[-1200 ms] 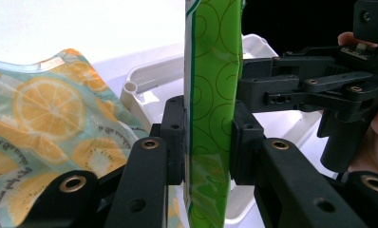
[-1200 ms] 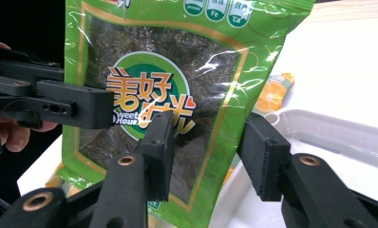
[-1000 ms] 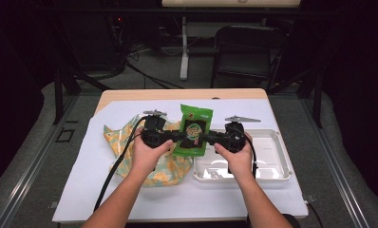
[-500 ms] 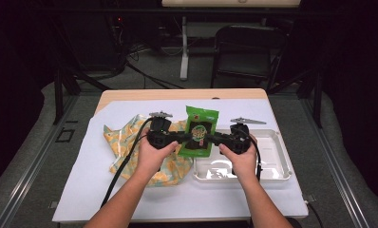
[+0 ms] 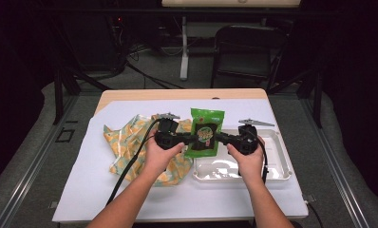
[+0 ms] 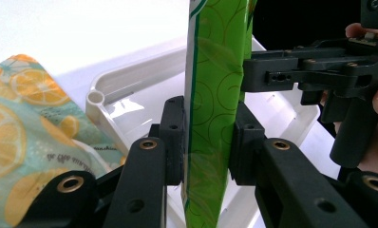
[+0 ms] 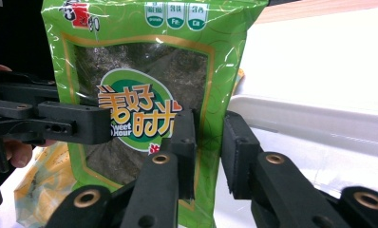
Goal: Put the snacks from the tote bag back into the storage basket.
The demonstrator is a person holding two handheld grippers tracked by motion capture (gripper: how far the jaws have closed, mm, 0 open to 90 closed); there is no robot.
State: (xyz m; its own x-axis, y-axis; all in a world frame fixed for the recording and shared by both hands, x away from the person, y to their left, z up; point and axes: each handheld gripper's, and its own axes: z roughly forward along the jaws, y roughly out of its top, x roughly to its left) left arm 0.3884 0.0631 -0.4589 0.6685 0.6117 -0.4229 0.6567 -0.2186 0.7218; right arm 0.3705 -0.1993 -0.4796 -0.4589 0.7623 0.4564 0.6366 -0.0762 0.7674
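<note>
Carrying the green seaweed snack pouch (image 5: 204, 134) upright toward the white tray (image 5: 282, 164)
Left gripper (image 5: 191, 139) clamps it; right gripper (image 5: 219, 137), at its 3 o'clock edge, has just been closing, contact unclear; next, lower it in

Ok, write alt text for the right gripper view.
A glossy green snack pouch with a dark window stands upright, its right edge between the right gripper's black jaws, which have just been closing. The left gripper grips its other edge; a white plastic tray lies behind.

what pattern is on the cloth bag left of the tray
Orange slices on a pale teal ground; the cloth bag shows best in the left gripper view.
</note>
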